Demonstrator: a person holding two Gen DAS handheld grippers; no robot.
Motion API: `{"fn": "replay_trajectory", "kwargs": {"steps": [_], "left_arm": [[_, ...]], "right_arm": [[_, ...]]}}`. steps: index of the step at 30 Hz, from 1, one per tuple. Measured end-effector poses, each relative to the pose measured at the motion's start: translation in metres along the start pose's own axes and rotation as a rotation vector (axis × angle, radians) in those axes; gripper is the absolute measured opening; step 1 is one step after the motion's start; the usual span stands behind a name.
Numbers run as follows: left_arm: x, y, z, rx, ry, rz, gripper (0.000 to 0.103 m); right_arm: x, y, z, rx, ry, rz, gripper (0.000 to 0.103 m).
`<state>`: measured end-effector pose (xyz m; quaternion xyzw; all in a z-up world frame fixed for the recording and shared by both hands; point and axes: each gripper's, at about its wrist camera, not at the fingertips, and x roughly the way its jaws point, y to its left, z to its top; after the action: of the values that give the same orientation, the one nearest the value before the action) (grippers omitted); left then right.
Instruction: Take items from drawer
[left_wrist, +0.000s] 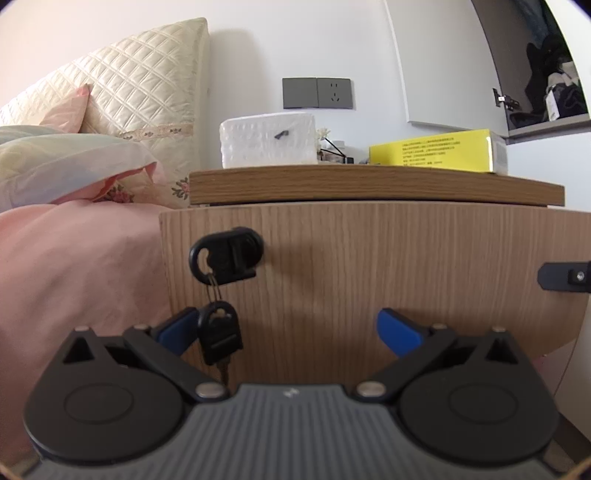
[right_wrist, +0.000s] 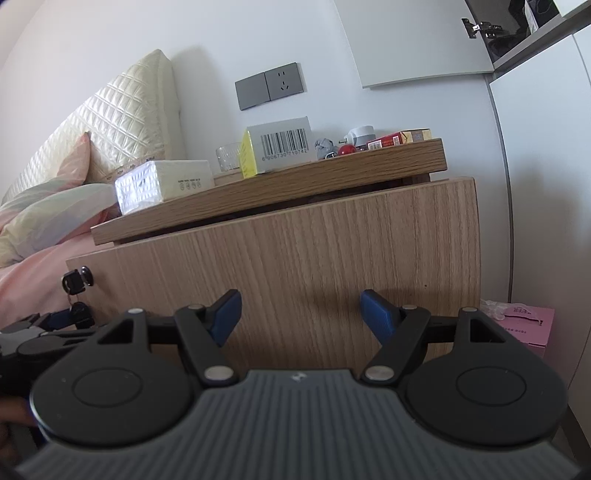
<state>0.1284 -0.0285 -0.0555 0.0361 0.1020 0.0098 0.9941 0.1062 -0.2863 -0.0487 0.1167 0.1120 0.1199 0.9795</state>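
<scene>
The pale oak-veneer drawer front (left_wrist: 369, 288) of the bedside cabinet stands proud of the darker wooden top (right_wrist: 258, 188), slightly out or nearly shut; its inside is hidden, so the contents cannot be told. A black key with a dangling spare (left_wrist: 225, 254) sits in its lock. The left gripper (left_wrist: 288, 332) and right gripper (right_wrist: 301, 314) hang before the front, jaws spread, empty. Any pull should run straight, clear of the keys.
</scene>
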Motion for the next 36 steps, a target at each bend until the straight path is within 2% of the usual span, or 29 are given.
{"fn": "replay_trajectory", "kwargs": {"steps": [11, 27, 36], "left_arm": [[0.028, -0.002, 0.003, 0.013, 0.003, -0.003, 0.103], [0.047, 0.009, 0.007, -0.055, 0.075, -0.048, 0.102], [0.055, 0.013, 0.012, -0.065, 0.110, -0.068, 0.102]], "right_arm": [[0.027, -0.008, 0.005, -0.003, 0.013, -0.008, 0.075], [0.046, -0.012, 0.010, 0.038, 0.014, -0.022, 0.075], [0.052, -0.015, 0.011, 0.000, 0.024, -0.008, 0.075]]}}
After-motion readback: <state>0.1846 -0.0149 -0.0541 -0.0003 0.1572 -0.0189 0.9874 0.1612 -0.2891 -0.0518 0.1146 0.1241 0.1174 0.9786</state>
